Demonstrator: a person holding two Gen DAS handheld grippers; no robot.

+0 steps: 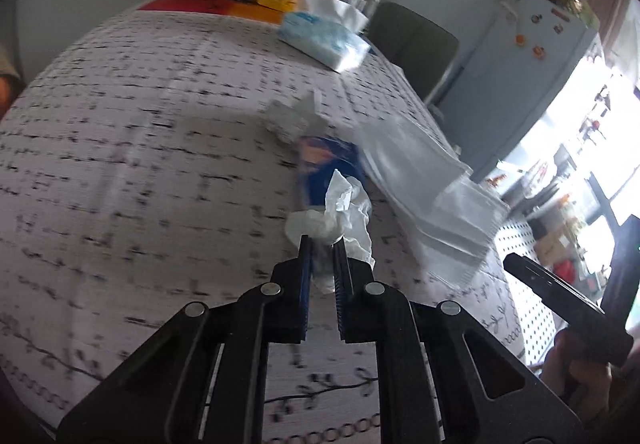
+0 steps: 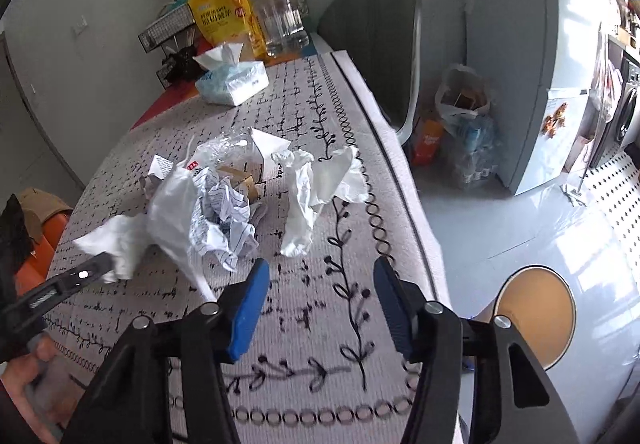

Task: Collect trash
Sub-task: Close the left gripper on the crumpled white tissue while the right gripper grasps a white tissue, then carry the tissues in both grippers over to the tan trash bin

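Two grippers | left gripper point(image 1: 323, 240): clamped on tissue point(image 1: 344, 212) | right gripper point(image 2: 320, 276): half open, empty | advice: centre jaws over loose wad point(image 2: 316, 180), then close.

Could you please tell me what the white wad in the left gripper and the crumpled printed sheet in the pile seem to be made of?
White wad: soft tissue paper, matte, limp folds. Printed sheet: thin paper, sharp creases and fine print, probably a leaflet.

crumpled paper tissue point(image 1: 344, 212), woven cloth tablecloth point(image 1: 120, 164)
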